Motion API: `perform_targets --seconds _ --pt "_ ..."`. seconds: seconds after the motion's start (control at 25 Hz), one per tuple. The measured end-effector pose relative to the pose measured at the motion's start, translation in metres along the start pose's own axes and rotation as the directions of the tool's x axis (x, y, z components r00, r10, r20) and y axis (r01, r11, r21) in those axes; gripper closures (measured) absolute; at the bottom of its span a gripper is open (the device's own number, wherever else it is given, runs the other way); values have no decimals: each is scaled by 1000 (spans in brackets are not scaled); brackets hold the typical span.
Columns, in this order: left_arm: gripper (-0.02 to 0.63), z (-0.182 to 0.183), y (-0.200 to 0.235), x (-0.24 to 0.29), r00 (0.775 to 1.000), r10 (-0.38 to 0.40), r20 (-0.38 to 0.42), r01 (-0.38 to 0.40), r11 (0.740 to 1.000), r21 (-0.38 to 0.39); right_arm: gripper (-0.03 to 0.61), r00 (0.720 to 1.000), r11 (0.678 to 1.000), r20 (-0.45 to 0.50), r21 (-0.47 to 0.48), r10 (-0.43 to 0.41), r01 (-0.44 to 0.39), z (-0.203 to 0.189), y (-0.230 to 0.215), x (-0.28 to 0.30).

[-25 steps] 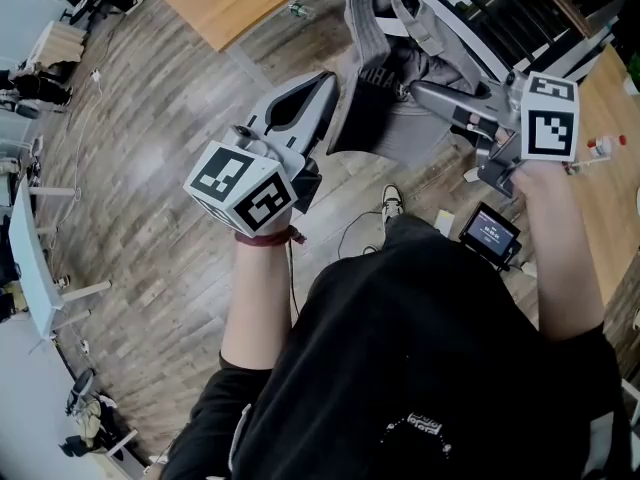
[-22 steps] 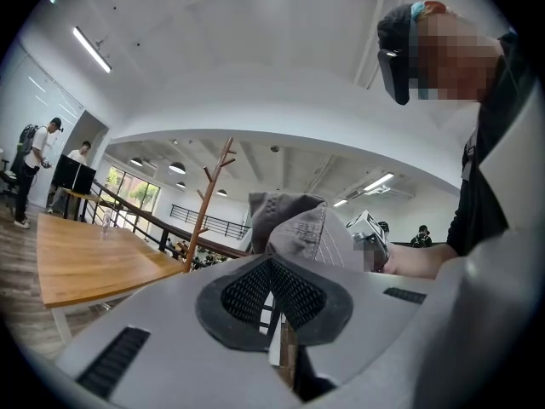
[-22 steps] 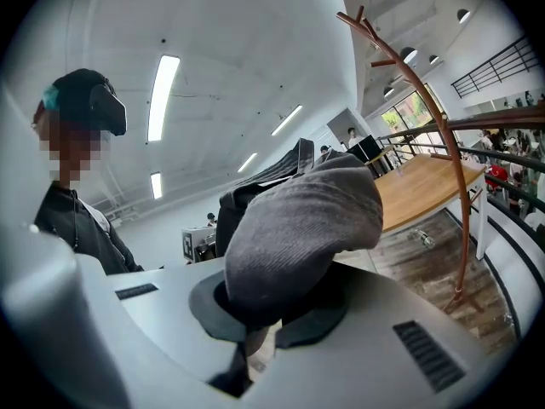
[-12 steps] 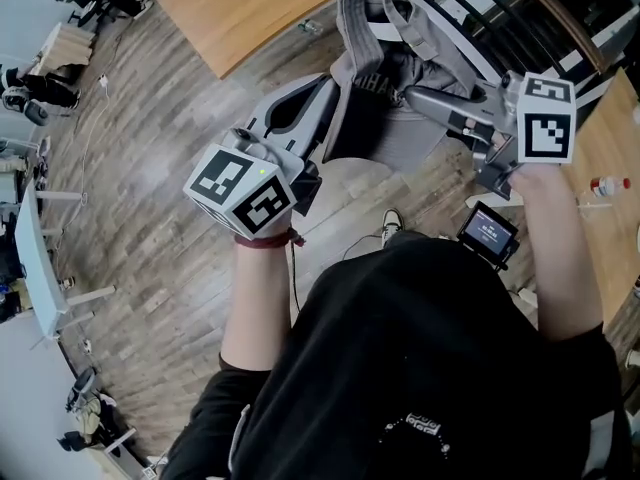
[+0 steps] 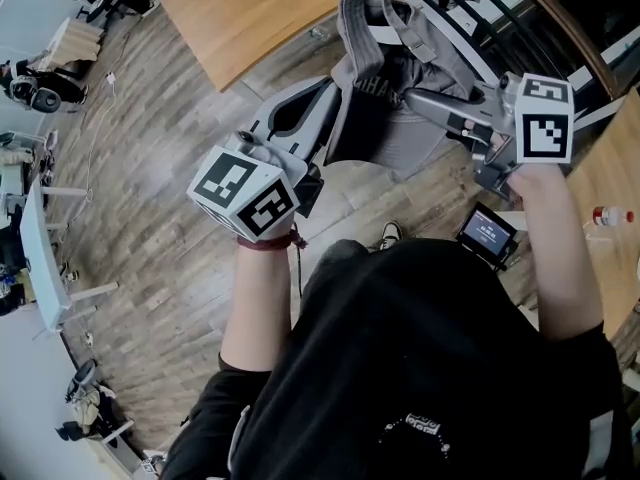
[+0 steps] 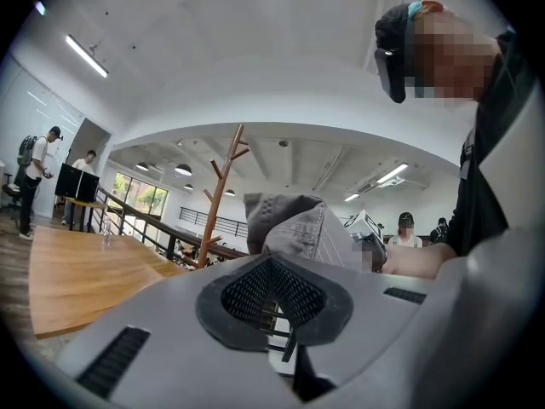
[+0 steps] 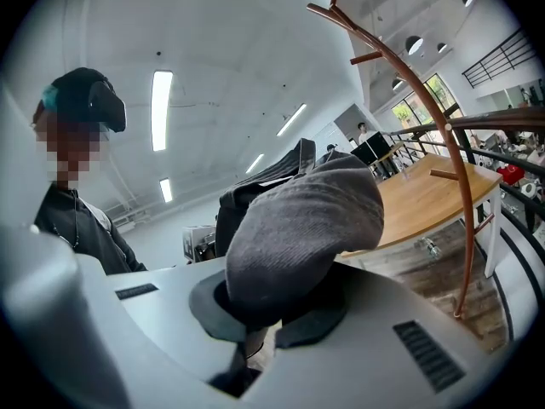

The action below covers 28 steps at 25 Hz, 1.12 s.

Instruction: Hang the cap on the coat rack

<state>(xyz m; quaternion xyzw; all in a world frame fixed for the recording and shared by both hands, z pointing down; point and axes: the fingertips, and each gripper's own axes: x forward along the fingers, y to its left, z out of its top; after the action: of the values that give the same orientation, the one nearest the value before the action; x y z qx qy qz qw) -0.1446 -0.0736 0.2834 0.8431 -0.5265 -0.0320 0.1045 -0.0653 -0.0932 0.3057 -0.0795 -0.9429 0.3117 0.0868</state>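
A grey cap (image 5: 385,103) hangs in the air between my two grippers, in front of the person's chest. My left gripper (image 5: 331,86) is shut on its left edge; the grey fabric (image 6: 298,224) rises just beyond the jaw tips (image 6: 274,267). On the other side, my right gripper (image 5: 414,94) is shut on the cap, whose crown (image 7: 306,220) bulges over its pads (image 7: 272,305). The brown wooden coat rack (image 6: 218,198) stands ahead, apart from the cap. Its curved stem and pegs (image 7: 426,100) show at the right in the right gripper view.
A large wooden table (image 5: 250,8) lies ahead on the plank floor. A black railing (image 5: 540,28) runs at the upper right. A small screen (image 5: 488,234) hangs at the person's waist, and a bottle (image 5: 610,214) lies on a table at the right. People (image 6: 38,173) stand far left.
Both grippers have been carried forward with the cap still between them. The wooden table and the railing have slid nearer and lower in the head view, and the bottle has dropped down the right edge.
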Motion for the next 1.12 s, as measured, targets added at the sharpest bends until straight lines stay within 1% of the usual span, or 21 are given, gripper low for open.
perform_targets --seconds 0.24,0.44,0.76,1.12 --pt "609 3 -15 -1 1000 2 -4 -2 1000 13 555 1000 1000 -7 -7 12 -12 -2 11 -10" --pt "609 2 0 1 1000 -3 -5 3 1000 0 555 1000 1000 -4 -8 7 -7 1 0 0" --pt "609 -5 2 13 999 -47 9 47 999 2 555 999 1000 24 -15 -25 26 -4 -9 -5" --pt "609 -8 14 20 996 -82 21 82 997 10 555 998 998 41 -38 -57 58 0 -19 1"
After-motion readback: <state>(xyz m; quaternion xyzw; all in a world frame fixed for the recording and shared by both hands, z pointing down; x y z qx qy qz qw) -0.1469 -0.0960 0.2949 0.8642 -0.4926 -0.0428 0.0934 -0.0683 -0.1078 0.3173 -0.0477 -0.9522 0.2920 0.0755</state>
